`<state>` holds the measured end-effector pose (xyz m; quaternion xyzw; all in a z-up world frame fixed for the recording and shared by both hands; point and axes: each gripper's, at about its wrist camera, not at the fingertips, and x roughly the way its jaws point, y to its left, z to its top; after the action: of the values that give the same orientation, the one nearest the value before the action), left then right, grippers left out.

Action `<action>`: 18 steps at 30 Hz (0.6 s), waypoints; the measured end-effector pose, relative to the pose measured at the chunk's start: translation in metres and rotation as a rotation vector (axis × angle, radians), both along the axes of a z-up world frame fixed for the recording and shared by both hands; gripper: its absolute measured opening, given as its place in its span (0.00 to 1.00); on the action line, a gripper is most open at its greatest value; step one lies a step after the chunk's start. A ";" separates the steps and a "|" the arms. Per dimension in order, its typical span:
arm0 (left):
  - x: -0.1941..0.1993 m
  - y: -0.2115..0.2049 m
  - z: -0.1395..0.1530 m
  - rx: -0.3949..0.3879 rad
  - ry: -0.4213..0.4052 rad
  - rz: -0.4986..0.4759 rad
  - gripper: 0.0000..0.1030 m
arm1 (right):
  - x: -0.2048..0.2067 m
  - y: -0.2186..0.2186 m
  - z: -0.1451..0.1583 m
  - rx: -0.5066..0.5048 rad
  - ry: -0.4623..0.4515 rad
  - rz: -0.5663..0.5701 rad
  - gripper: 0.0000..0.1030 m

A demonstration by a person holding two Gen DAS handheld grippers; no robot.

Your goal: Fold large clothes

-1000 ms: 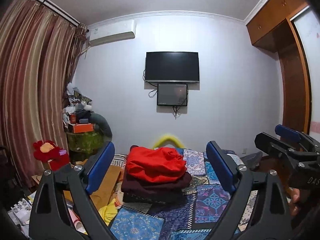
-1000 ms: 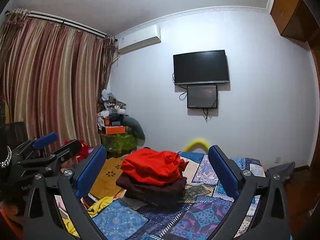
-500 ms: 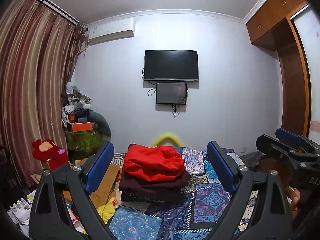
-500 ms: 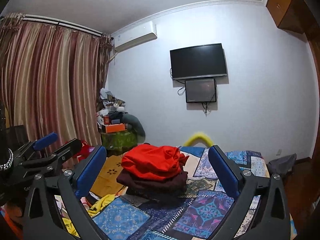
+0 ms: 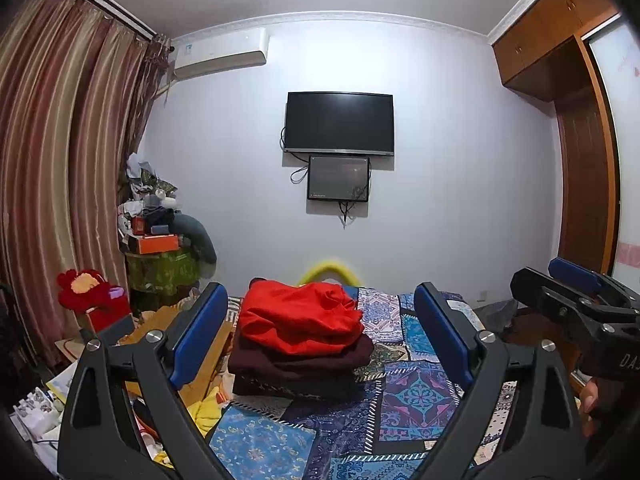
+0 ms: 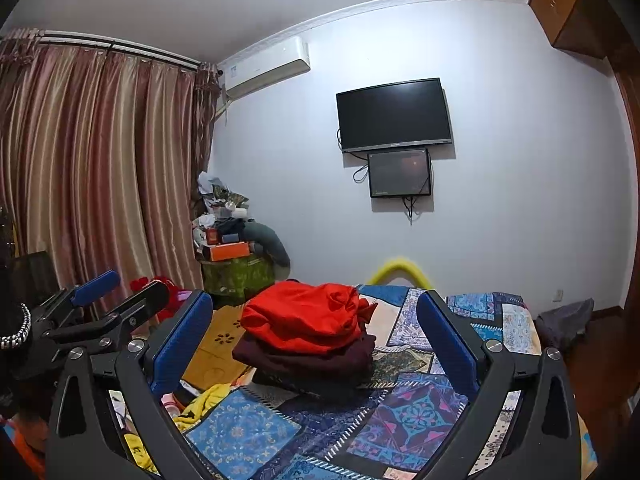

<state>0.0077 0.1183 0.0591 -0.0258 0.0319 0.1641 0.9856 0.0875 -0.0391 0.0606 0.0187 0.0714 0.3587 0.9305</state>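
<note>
Your left hand-held gripper and right hand-held gripper are both spread wide and hold nothing. The red garment tops a folded stack of dark clothes on the patchwork bed, framed between your fingers, ahead of their tips.

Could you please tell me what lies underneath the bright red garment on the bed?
The bright red garment tops a stack: directly beneath is a folded dark maroon garment, then a darker folded piece, all on the blue patchwork quilt. Whether more layers sit inside is hidden.
</note>
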 end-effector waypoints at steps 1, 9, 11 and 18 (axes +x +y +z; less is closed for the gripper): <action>0.000 0.000 0.000 -0.002 0.001 -0.001 0.92 | 0.000 -0.001 0.001 0.000 0.000 -0.001 0.99; 0.003 0.001 -0.001 -0.015 0.001 0.003 0.94 | 0.002 -0.001 0.002 0.004 0.010 -0.003 0.99; 0.003 0.001 -0.001 -0.016 0.004 -0.001 0.94 | 0.002 -0.001 0.000 0.005 0.010 -0.006 0.99; 0.003 0.000 -0.003 -0.012 0.001 0.007 0.98 | 0.003 -0.002 -0.002 0.008 0.016 -0.012 0.99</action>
<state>0.0104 0.1178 0.0559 -0.0315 0.0333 0.1673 0.9848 0.0905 -0.0415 0.0586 0.0256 0.0774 0.3532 0.9320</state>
